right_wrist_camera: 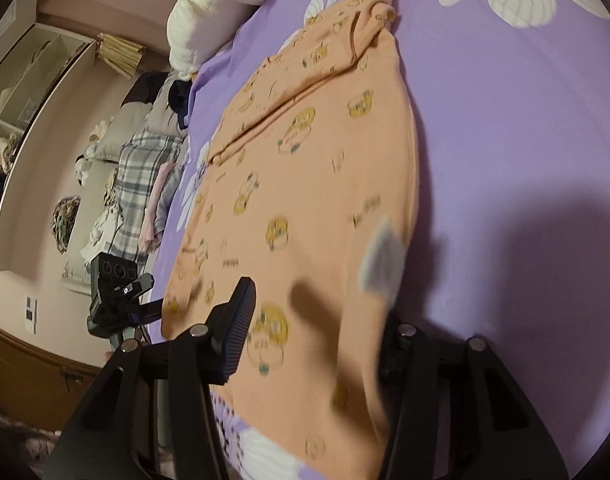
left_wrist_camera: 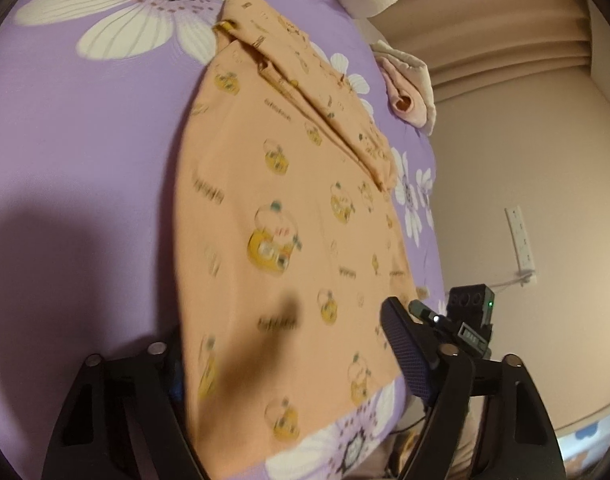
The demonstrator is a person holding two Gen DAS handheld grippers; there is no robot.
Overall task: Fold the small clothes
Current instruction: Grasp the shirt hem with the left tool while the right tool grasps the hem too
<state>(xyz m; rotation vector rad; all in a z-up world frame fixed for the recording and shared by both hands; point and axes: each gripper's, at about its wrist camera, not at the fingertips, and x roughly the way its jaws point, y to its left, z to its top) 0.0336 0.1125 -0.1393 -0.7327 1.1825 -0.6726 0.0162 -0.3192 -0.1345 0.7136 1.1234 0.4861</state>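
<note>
open purple bedsheet (left_wrist_camera: 85, 160) beside the orange garment (left_wrist_camera: 273, 200); pillows (right_wrist_camera: 209, 20) crowding the far edge

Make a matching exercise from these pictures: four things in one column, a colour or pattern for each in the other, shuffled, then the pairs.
Things:
1. small garment
2. bed sheet
3. plush blanket
4. cloth at the bedside

Colours or patterns:
A. grey and white plaid
B. orange with yellow cartoon prints
C. cream white
D. purple with big white flowers

Pairs: 1-B, 2-D, 3-C, 4-A
</note>
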